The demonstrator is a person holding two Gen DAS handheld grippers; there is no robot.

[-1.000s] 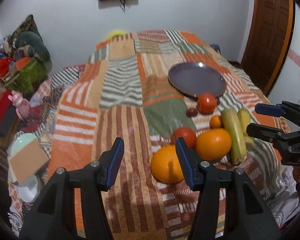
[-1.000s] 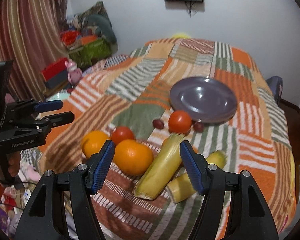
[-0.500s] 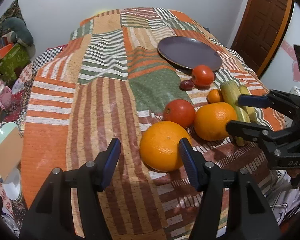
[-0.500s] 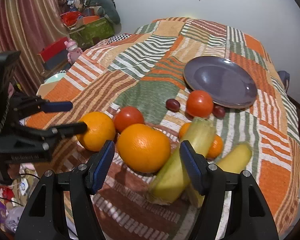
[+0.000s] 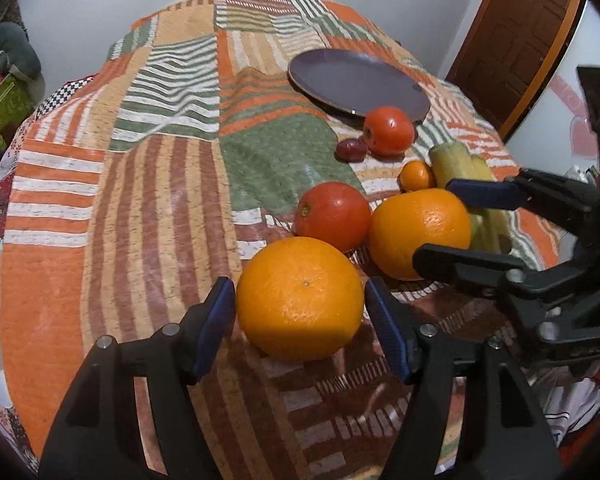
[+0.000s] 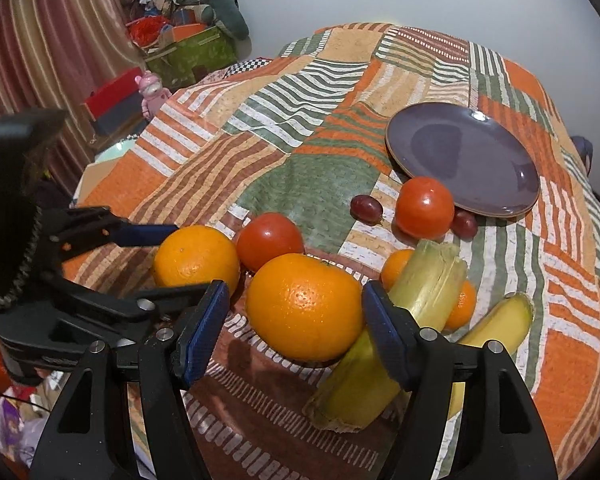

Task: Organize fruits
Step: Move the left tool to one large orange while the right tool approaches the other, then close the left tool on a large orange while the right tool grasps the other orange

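Left wrist view: the left gripper points down at a bed covered by a patchwork quilt of orange, green and brown stripes. Its blue-padded fingers are spreading, and a large orange sits on the quilt between them; the pads stand just beside the peel without pressing it. Just beyond lies a tomato, and to its right a second orange. The right gripper reaches in from the right, one finger either side of that second orange. Farther off are a small tangerine, pale yellow bananas, another tomato touching a dark grape, and an empty purple plate. A brown door stands at far right.

Right wrist view: the right gripper frames the second orange between released fingers, close beside it but not gripping. A banana lies right of the orange, partly behind the right finger. The left gripper comes from the left around the other orange. The plate rests far right, with a tomato and two grapes at its near edge.
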